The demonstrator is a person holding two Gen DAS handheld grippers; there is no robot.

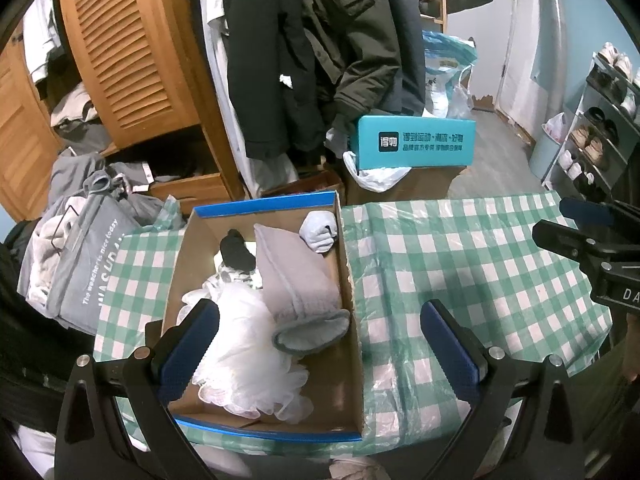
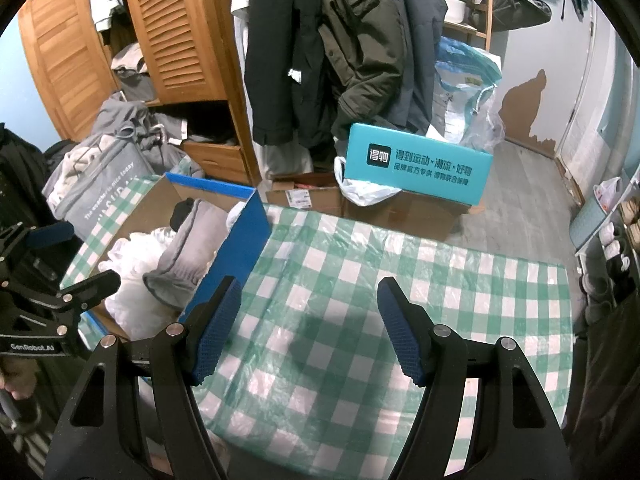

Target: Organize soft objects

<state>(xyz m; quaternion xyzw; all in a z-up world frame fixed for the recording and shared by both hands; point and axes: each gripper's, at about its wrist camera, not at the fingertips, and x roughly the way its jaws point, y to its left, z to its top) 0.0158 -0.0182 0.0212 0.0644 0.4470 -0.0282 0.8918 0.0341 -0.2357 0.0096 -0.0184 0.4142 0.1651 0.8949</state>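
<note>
A cardboard box with a blue rim [image 1: 354, 280] sits on the checked table. Inside lie a folded grey cloth [image 1: 298, 276], a white mesh sponge [image 1: 248, 356], a black sock [image 1: 236, 252] and a pale rolled sock [image 1: 320, 232]. My left gripper [image 1: 320, 320] hangs open over the box's near end, nothing between its fingers. My right gripper [image 2: 310, 300] stands open above the bare checked cloth, to the right of the box [image 2: 248, 232], and holds nothing. In the right wrist view the grey cloth [image 2: 188, 252] and white sponge [image 2: 132, 268] show in the box.
The table wears a green and white checked cover [image 2: 380, 320]. Behind it are a teal carton [image 2: 416, 168] on cardboard boxes, hanging coats [image 2: 320, 40], a wooden wardrobe [image 2: 180, 32] and a grey laundry bag [image 1: 88, 264] at the left. A shoe rack [image 1: 600, 120] stands at the right.
</note>
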